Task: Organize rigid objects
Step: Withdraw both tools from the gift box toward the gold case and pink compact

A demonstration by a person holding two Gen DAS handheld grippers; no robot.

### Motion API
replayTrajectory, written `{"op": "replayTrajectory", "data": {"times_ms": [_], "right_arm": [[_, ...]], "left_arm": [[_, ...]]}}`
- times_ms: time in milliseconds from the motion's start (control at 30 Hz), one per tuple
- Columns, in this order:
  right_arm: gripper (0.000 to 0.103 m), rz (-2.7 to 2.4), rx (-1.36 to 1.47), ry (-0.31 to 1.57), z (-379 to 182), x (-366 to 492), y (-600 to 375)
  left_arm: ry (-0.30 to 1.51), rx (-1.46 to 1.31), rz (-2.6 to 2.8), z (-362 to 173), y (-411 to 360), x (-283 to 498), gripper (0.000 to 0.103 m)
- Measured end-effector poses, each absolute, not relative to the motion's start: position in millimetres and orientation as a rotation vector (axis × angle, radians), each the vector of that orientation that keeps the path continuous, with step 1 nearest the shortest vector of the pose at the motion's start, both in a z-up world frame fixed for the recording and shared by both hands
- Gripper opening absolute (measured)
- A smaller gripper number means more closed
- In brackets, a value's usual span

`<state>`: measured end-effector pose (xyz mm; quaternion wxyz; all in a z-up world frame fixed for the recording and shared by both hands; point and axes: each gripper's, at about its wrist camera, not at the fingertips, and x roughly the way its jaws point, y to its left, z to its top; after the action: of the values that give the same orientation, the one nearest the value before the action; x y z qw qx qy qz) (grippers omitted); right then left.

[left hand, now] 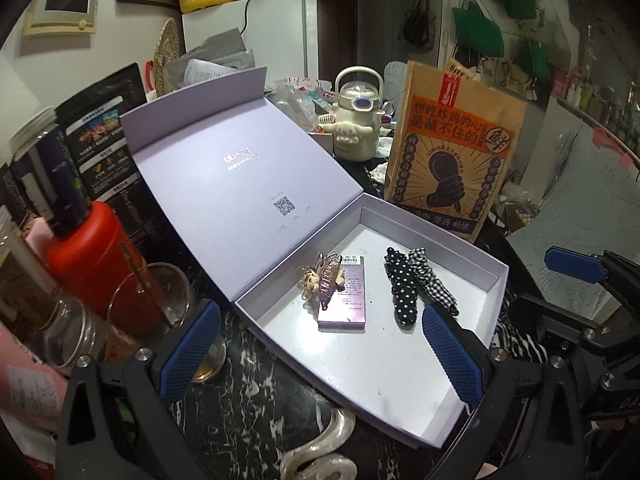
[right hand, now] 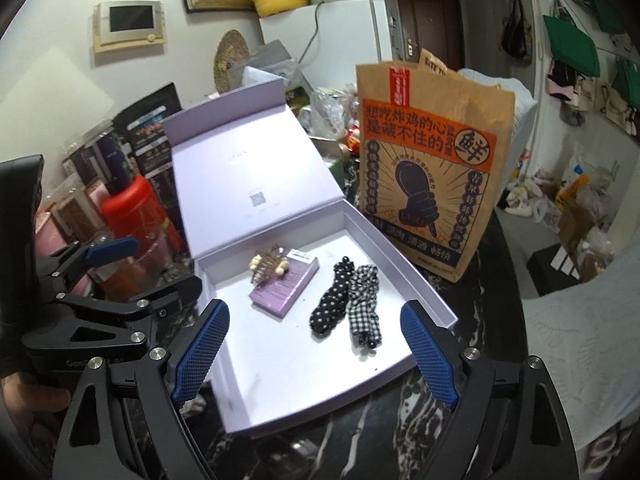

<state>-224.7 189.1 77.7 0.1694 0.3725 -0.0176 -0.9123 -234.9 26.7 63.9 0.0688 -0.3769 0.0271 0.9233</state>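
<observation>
I have both grippers spread wide and empty above the box [left hand: 472, 256], left gripper [left hand: 324, 352] and right gripper [right hand: 316, 350] alike. At frame centre the claw clip [left hand: 320, 280] rests on a small purple carton [left hand: 346, 300]; the polka-dot clip [left hand: 402, 290] and the gingham clip [left hand: 434, 280] lie side by side to its right. I judge all light; the claw clip looks brittle and slick, so I'd pinch its spine.

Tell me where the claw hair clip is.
In both views the claw hair clip lies on the small purple box inside the open lavender box, left of the polka-dot clip.
</observation>
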Motion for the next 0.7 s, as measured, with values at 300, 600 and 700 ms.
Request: {"op": "replayTrajectory", "data": {"times_ms": [300,600,700], "right_arm": [[0.088,-2.601,1.018,-0.027,90,-196,186],[0.088,-2.611,0.979,0.004,96,-167,185],[0.088,-2.606,0.978,0.013,96,-160,185]], "left_arm": [[0.082,-1.079,2.803,80,23,-206,0.103],[0.073,-1.063,2.797,86,23,-183,0.103],[0.066,-1.076,2.782,83,23,-175,0.103]]}}
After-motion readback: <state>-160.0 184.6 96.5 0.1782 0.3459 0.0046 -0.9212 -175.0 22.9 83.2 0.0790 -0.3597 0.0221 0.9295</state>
